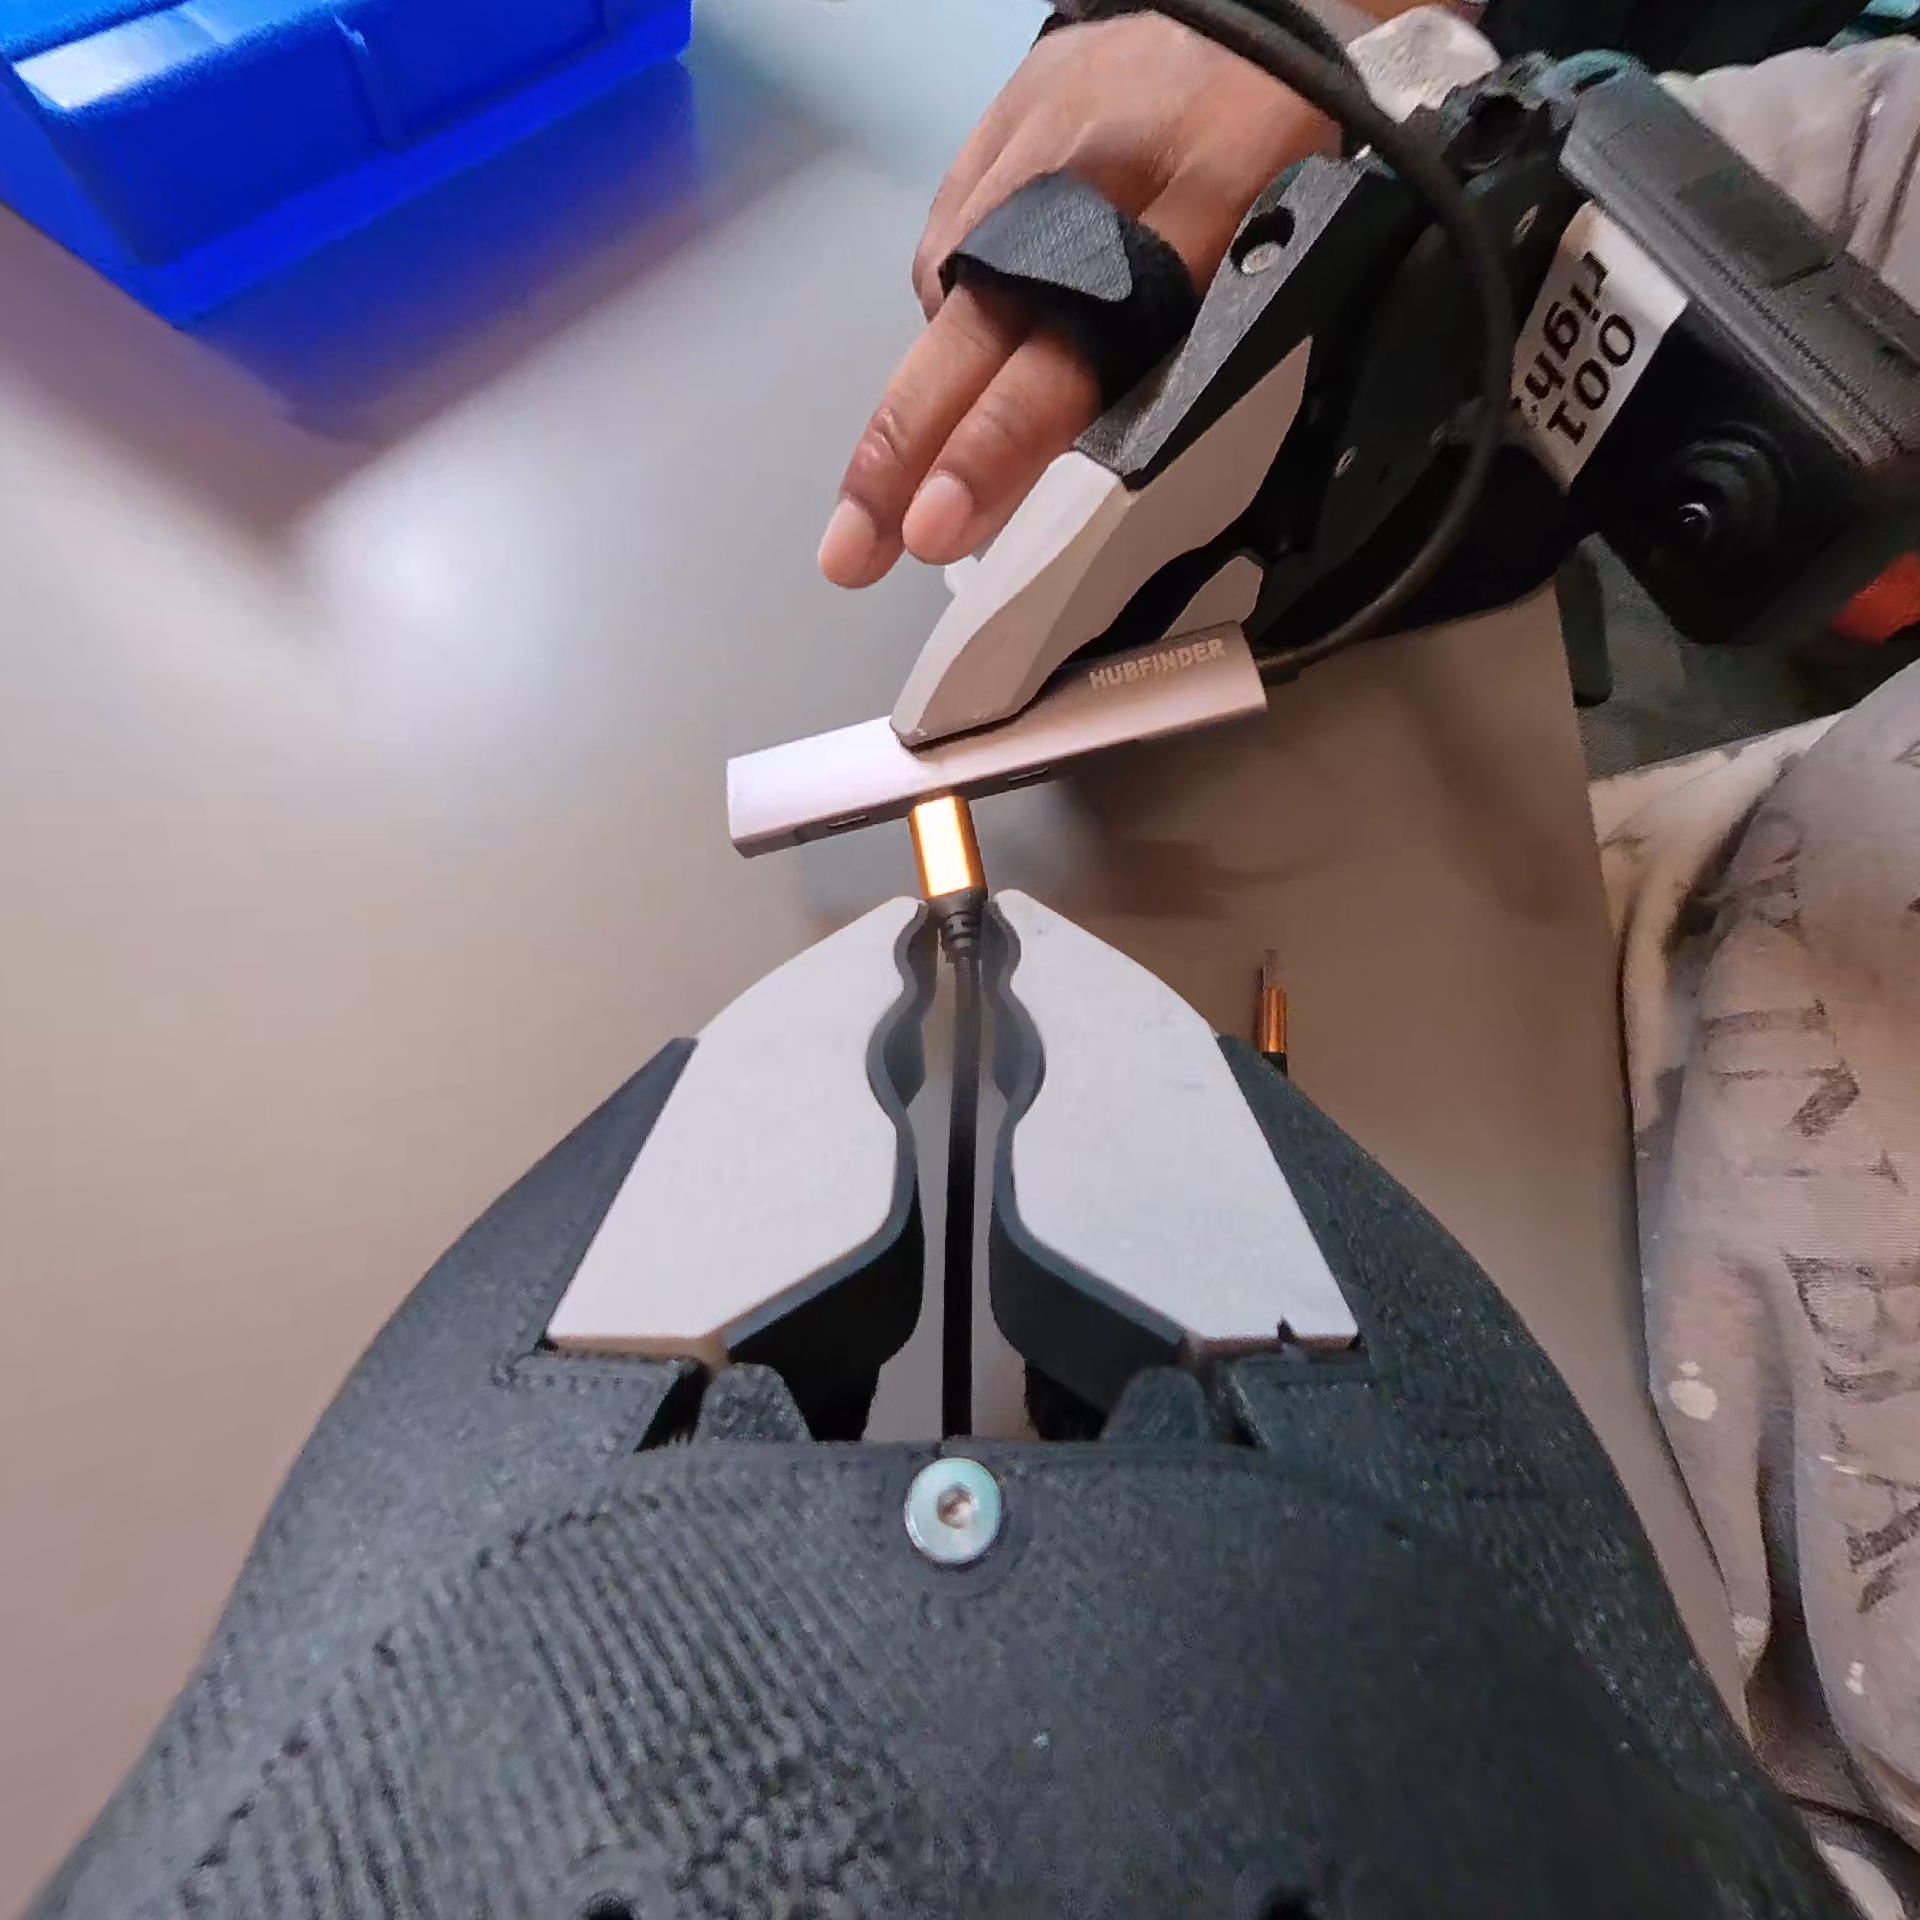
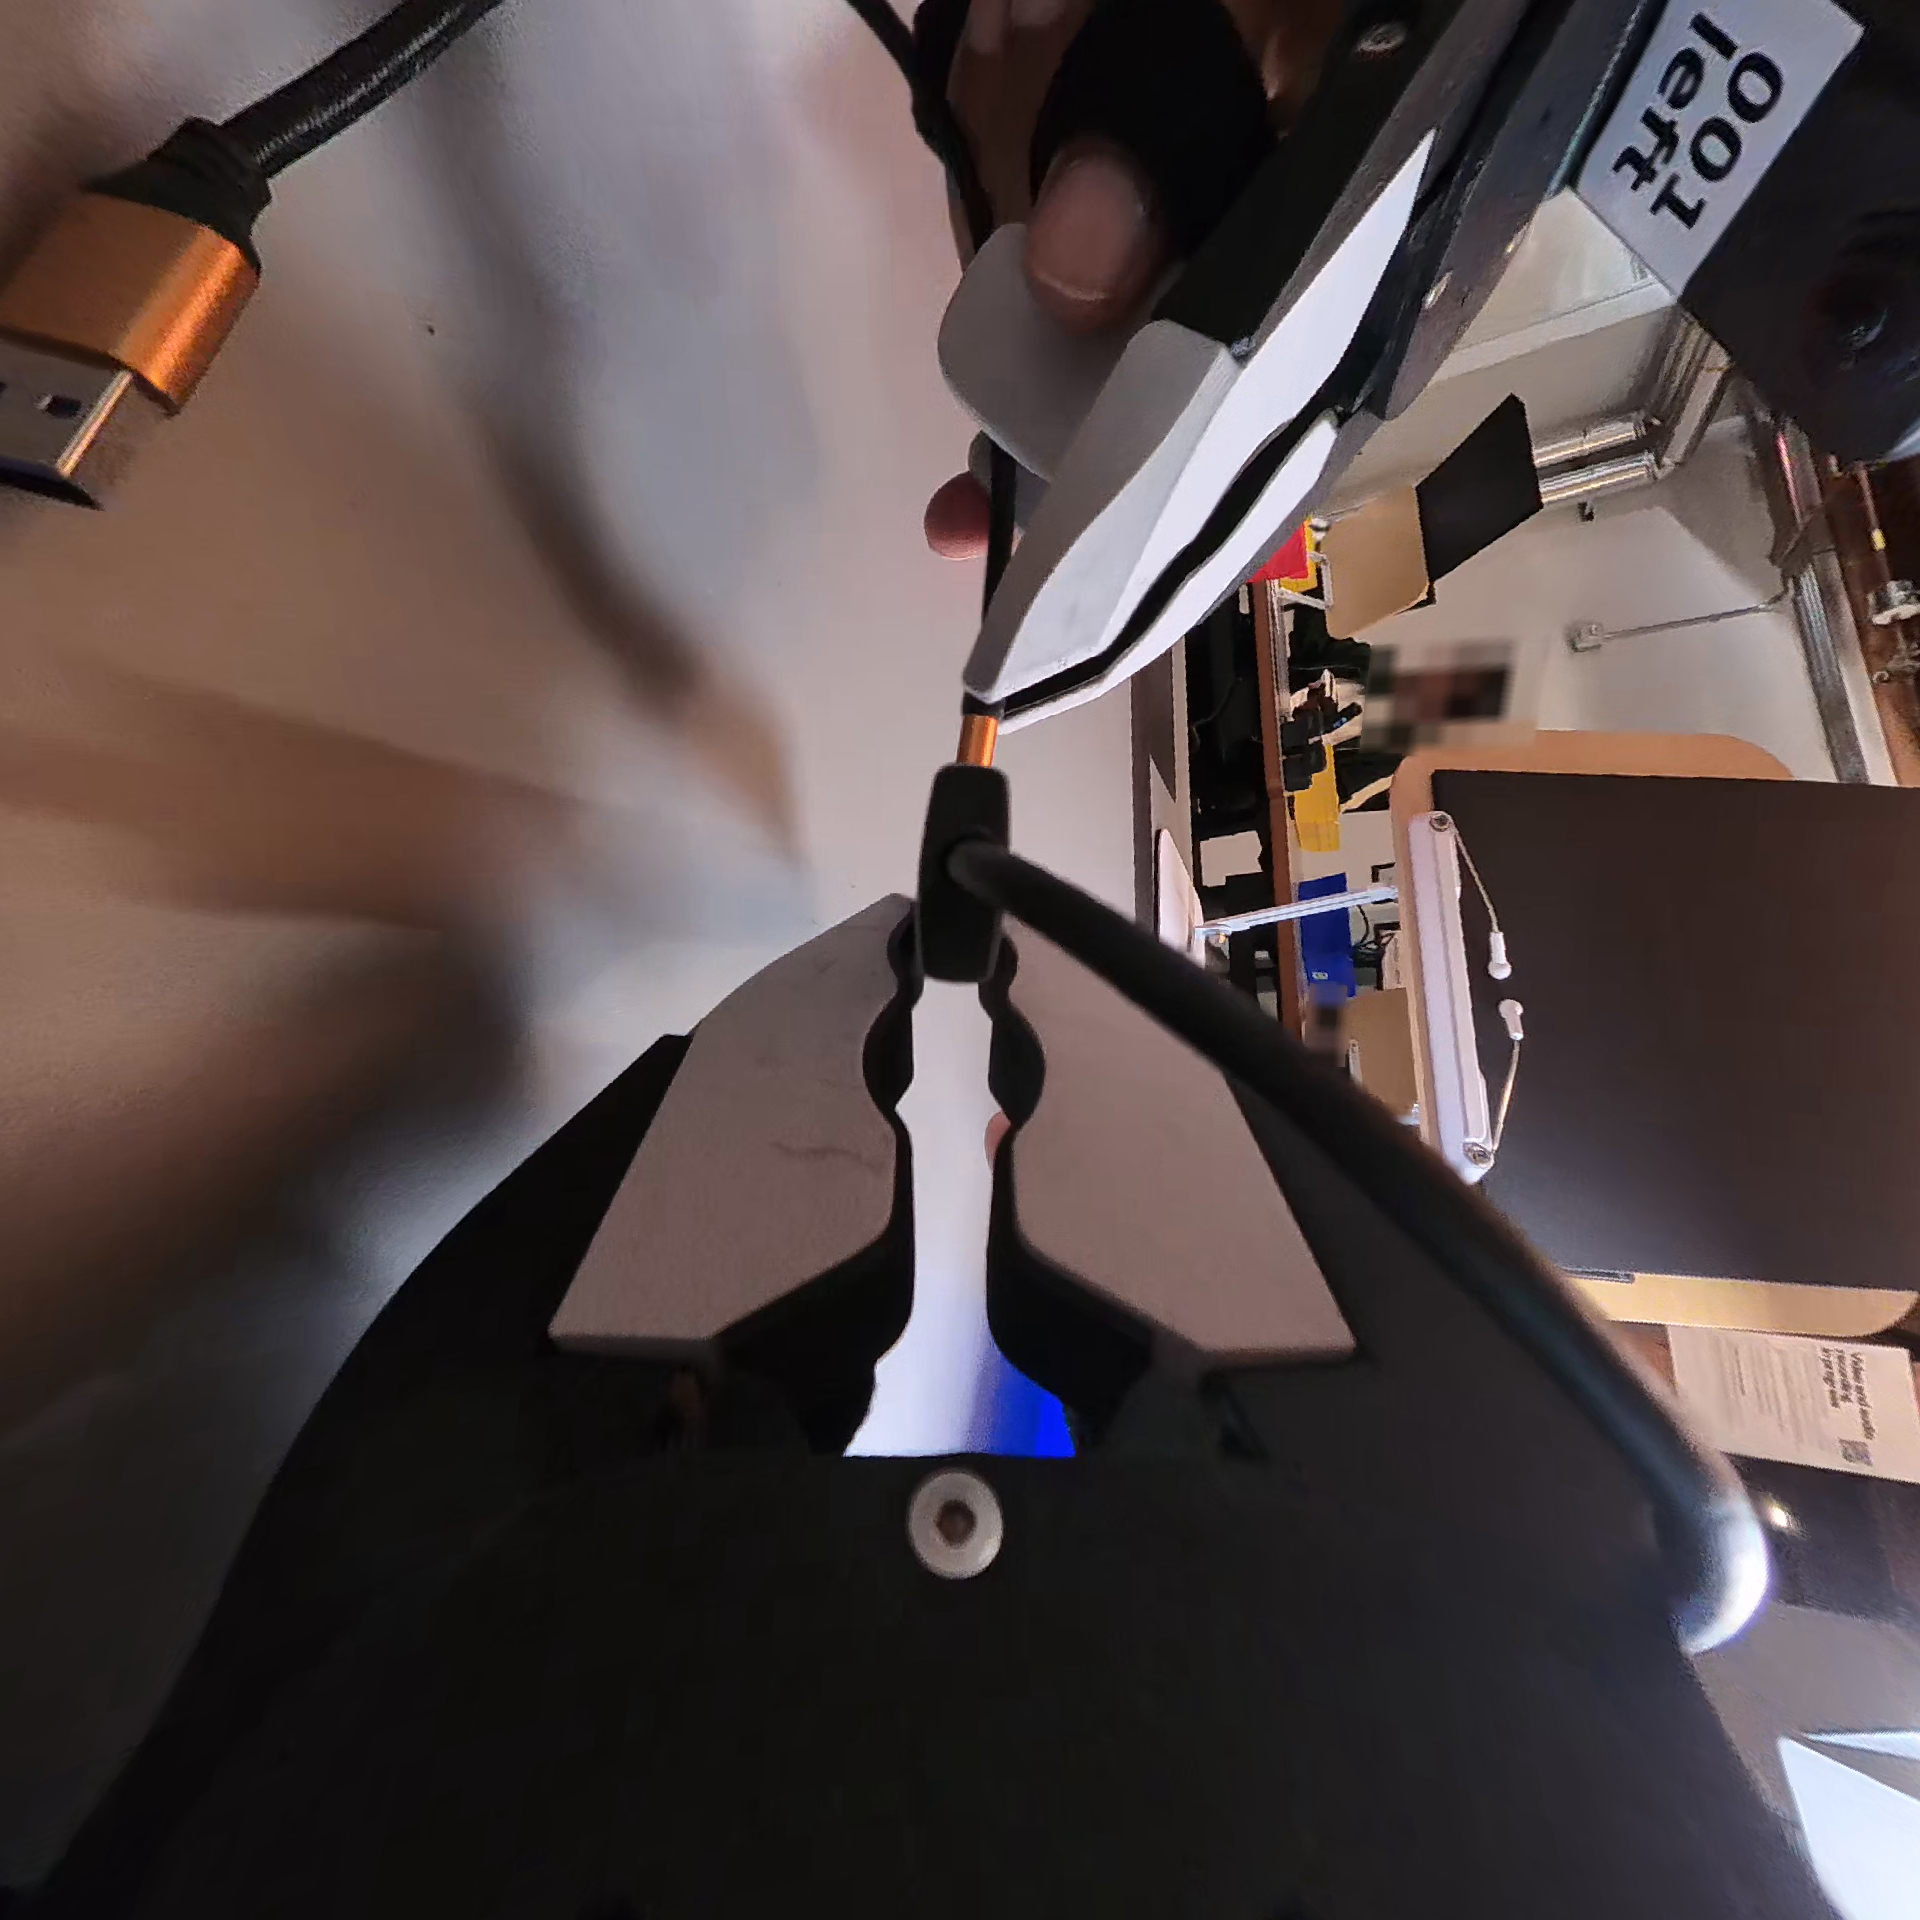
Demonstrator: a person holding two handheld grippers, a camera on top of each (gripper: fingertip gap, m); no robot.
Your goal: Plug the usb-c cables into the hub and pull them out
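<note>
Between our left gripper's (image 1: 958, 906) fingertips we are clenching the black strain relief of a usb-c cable (image 1: 956, 1143), whose cord is running back down the gap toward six o'clock. Its orange metal plug (image 1: 943, 844) is sticking straight out at twelve o'clock and sitting in a port on the long edge of the hub (image 1: 821, 795). Just beside our right finger, at two o'clock, a second orange plug (image 1: 1273, 1013) is lying on the pale table (image 1: 364, 831), apart from the hub. Farther out, the right gripper (image 1: 914, 732) is pinching the hub flat between its fingers and holding it clear of the table; a bare hand (image 1: 1039, 312) with a black strap is spreading above it. At ten o'clock, far off, a blue bin (image 1: 312, 156) is standing blurred.

From the right wrist view we are seeing the hub (image 2: 961, 883) end-on as a dark block between the right gripper's (image 2: 956, 940) tips, its own black lead (image 2: 1299, 1060) arcing to four o'clock. Beyond it the orange plug (image 2: 978, 738) is emerging from the left gripper (image 2: 997, 707). At ten o'clock a usb-a connector (image 2: 114, 332) with an orange shell is hanging close.

The hub is a slim grey-brown metal bar with slot ports along its edge.
</note>
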